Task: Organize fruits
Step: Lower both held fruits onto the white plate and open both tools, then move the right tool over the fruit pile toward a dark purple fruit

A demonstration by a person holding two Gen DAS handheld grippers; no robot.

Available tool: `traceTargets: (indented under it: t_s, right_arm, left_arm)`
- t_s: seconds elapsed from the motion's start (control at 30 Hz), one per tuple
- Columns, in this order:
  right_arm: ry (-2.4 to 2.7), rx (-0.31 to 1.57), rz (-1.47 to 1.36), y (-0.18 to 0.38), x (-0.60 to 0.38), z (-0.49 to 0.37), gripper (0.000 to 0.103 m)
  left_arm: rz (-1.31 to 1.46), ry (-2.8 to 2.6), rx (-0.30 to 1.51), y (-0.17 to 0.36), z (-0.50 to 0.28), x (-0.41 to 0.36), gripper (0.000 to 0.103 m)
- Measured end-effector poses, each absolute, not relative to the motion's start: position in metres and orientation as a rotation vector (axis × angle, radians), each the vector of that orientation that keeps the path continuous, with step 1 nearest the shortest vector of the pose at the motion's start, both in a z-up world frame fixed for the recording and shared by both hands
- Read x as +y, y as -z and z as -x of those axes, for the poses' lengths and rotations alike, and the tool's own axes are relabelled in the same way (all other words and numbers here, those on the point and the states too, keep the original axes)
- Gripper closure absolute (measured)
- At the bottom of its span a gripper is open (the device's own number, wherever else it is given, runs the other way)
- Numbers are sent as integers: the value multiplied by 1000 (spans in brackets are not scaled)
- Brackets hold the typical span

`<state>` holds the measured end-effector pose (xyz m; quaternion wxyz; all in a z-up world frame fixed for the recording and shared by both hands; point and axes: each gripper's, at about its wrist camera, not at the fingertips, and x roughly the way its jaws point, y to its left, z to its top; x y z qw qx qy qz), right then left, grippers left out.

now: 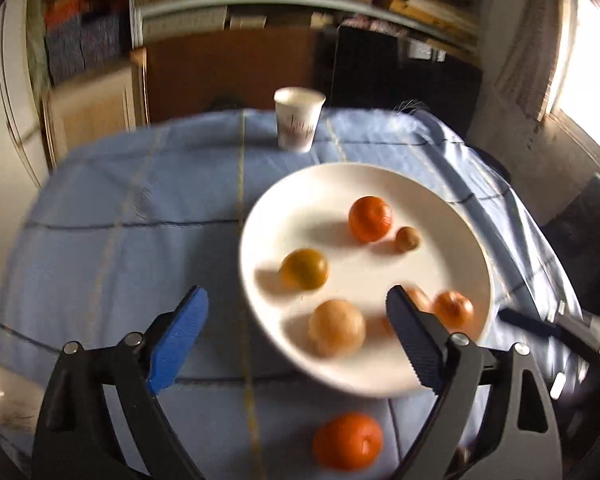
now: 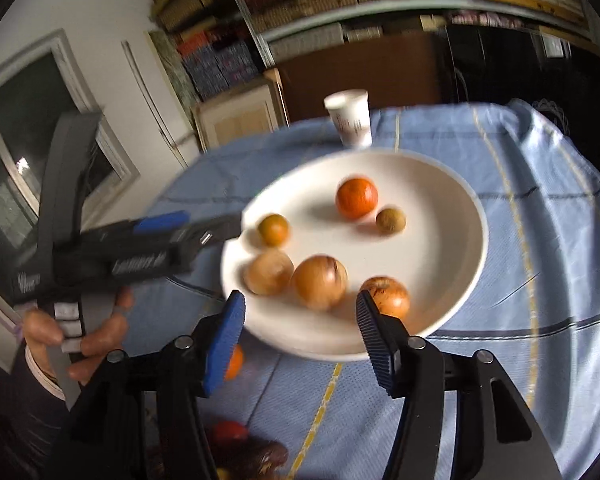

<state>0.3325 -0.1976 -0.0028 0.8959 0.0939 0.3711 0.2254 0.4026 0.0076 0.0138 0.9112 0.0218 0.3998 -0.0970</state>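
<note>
Six fruits on plate (image 2: 452,280), cup (image 2: 350,122) behind

We see six fruits (image 2: 319,281) resting on the white plate (image 2: 452,216); one orange (image 1: 347,441) lies just beside its near rim.

plate (image 1: 300,208): smooth glossy ceramic | tablecloth (image 1: 120,220): matt woven cloth | cup (image 1: 298,120): paper

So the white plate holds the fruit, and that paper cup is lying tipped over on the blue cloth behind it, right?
Not quite. The paper cup stands upright, as the left wrist view shows. The rest holds: the white plate holds the fruit, and the cup is behind it on the blue cloth.
</note>
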Motion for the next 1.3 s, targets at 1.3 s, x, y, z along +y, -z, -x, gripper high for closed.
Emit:
traceTargets:
  t_s: [1.3]
  right_arm:
    - [-581, 963, -259, 70, -243, -218, 52]
  left_arm:
    - [113, 82, 811, 28, -283, 69, 5]
